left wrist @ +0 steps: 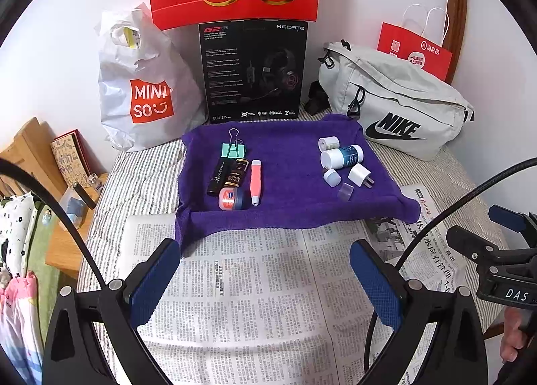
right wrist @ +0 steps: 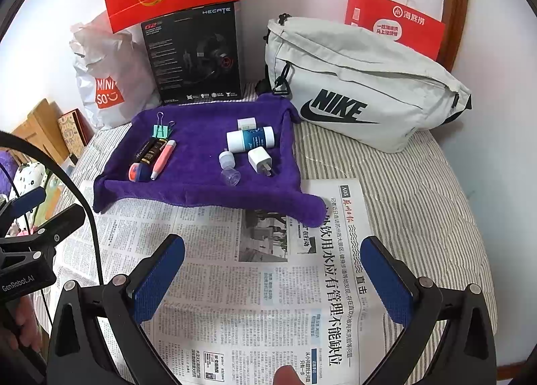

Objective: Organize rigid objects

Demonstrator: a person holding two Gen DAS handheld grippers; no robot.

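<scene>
Both claws spread wide, empty. Ahead-left of the left gripper (left wrist: 265, 281): binder clip (left wrist: 234, 149), tubes, pink pen (left wrist: 255, 182), all light and stiff, pinch mid-body. Ahead of the right gripper (right wrist: 272, 279): slick white bottle (right wrist: 250, 139) and plug (right wrist: 260, 159), probably roll-prone.

I am seeing two groups lying on the purple towel (left wrist: 295, 157): left, binder clip (left wrist: 234, 149), dark tubes (left wrist: 228, 175), pink pen (left wrist: 255, 182), balm tin (left wrist: 231, 199); right, white bottle (left wrist: 342, 156), charger plug (left wrist: 359, 175), caps (left wrist: 332, 177).
</scene>
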